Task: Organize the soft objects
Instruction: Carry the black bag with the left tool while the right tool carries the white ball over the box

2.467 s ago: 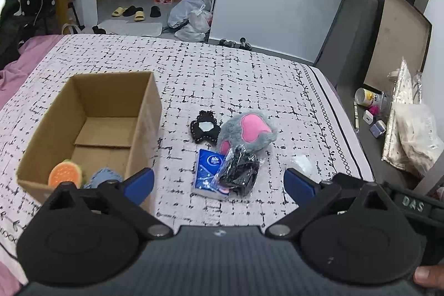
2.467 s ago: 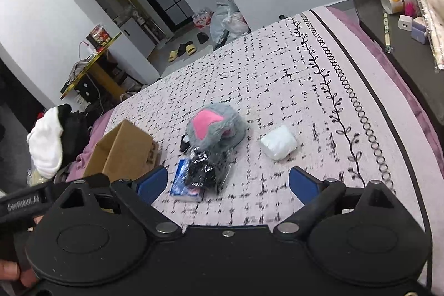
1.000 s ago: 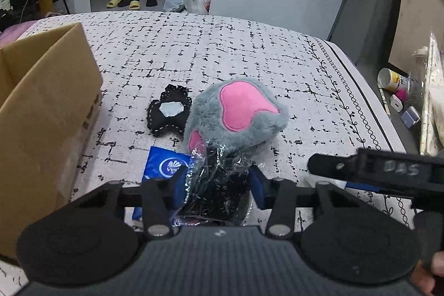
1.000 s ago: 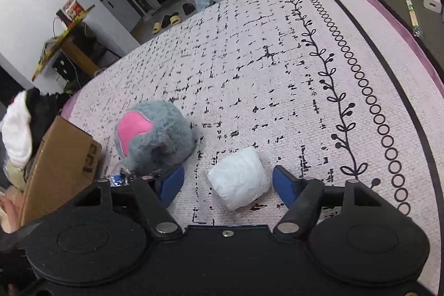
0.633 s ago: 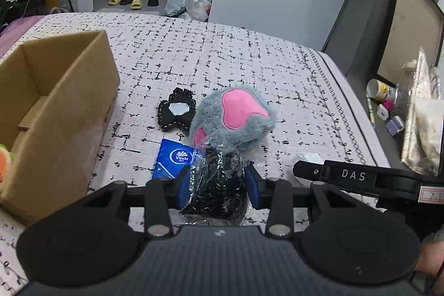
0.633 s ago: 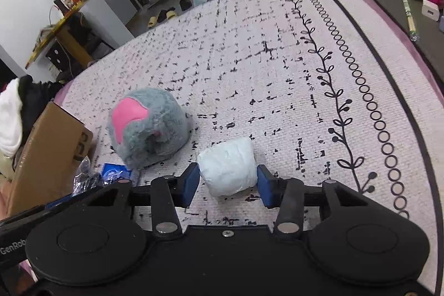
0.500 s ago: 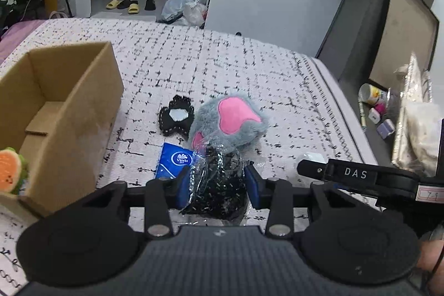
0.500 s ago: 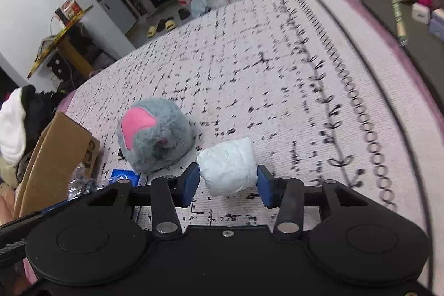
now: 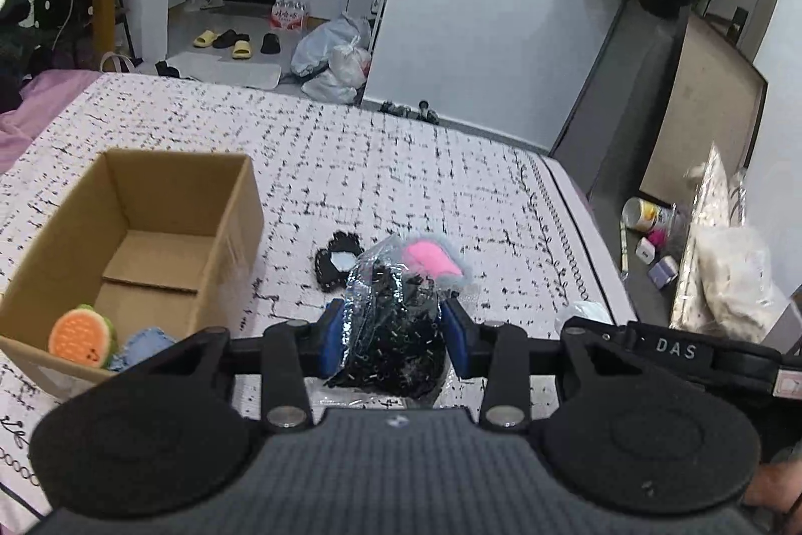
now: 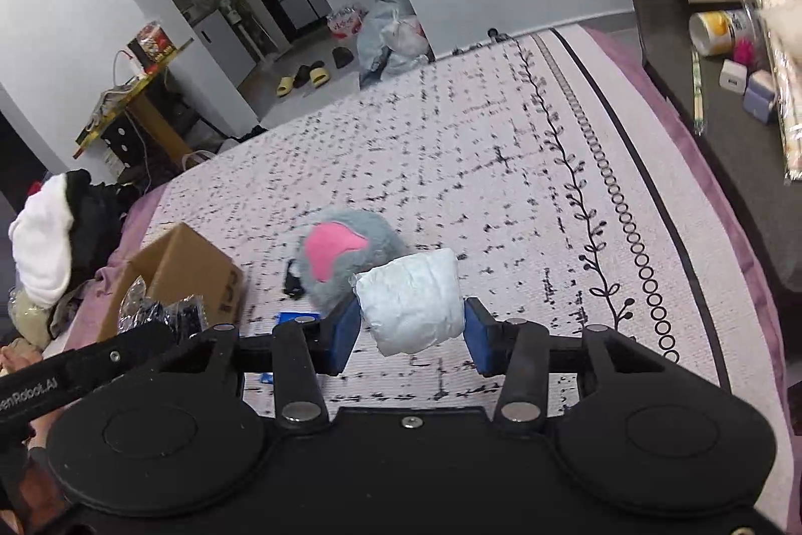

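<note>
White bedding (image 9: 401, 164) with a black dashed pattern covers the bed in the left wrist view, with a doorway, slippers and tied plastic bags on the floor beyond it. An open cardboard box (image 9: 235, 224) sits on the bed at the left; inside it, in the near corner, lie an orange round plush (image 9: 80, 337) and a pale blue soft item (image 9: 145, 344), and the rest of its floor is bare cardboard. The left hand-held gripper (image 9: 393, 337) points down at a slant over the bed, its blue pads pinching a clear plastic bag of black items (image 9: 391, 324), which hangs above the bedding. Just behind the bag lie a grey plush with a pink patch (image 9: 431, 261) and a small black soft item (image 9: 336, 261). The right hand-held gripper's black body reaches in from the right edge.

Patterned bedding (image 10: 501, 144) with a leaf-and-ring border fills the right wrist view too, with a cluttered dark floor to the right. The cardboard box (image 10: 185, 269) shows at the left, its inside hidden from here. The right hand-held gripper (image 10: 411, 332) tilts downward, its pads pressed on a white soft bundle (image 10: 411, 307) held clear of the bed. The grey plush (image 10: 346, 254) rests on the bedding just behind the bundle, and a blue packet (image 10: 298, 317) lies near it. The bag of black items (image 10: 160, 309) shows at the left, in front of the box.
</note>
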Demonstrator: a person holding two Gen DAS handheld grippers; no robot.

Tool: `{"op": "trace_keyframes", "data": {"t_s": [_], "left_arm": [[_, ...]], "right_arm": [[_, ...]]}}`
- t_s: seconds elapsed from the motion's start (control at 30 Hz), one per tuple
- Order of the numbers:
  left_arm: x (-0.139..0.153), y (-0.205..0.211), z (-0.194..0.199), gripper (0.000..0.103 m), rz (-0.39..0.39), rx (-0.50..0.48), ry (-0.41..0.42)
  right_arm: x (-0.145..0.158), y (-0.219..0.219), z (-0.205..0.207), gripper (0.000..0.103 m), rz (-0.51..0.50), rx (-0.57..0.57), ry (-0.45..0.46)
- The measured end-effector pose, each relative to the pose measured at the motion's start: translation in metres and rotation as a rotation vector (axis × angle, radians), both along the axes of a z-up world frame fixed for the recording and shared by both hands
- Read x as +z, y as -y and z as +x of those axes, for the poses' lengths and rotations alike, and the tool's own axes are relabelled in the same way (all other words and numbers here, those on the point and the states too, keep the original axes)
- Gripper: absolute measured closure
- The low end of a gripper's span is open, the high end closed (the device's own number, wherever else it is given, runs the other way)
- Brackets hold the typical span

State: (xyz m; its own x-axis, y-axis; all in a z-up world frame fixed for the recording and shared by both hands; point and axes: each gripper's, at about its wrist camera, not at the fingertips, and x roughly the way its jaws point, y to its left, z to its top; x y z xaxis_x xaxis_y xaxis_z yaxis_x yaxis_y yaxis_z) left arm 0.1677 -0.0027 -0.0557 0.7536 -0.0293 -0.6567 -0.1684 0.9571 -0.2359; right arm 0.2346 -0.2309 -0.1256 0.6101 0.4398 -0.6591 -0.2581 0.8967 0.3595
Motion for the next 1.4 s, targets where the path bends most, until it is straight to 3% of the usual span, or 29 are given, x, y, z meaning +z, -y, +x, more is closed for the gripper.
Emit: {"op": "trace_keyframes", "data": {"t_s": [0.53, 1.0, 1.4], "left_arm": [[0.032, -0.058, -0.033, 0.063, 0.002, 0.004, 0.054], [0.021, -0.124, -0.040, 0.063, -0.032, 0.069, 0.019], [-0.001, -0.163, -0.018, 0.063, -0.076, 0.090, -0.010]], "right_arm": [[0.038, -0.038, -0.031, 0.059, 0.031, 0.048, 0.059], [0.052, -0.101, -0.047, 0.059, 0.013, 0.129, 0.089], [0.053, -0.150, -0.042, 0.059, -0.034, 0.198, 0.093]]}}
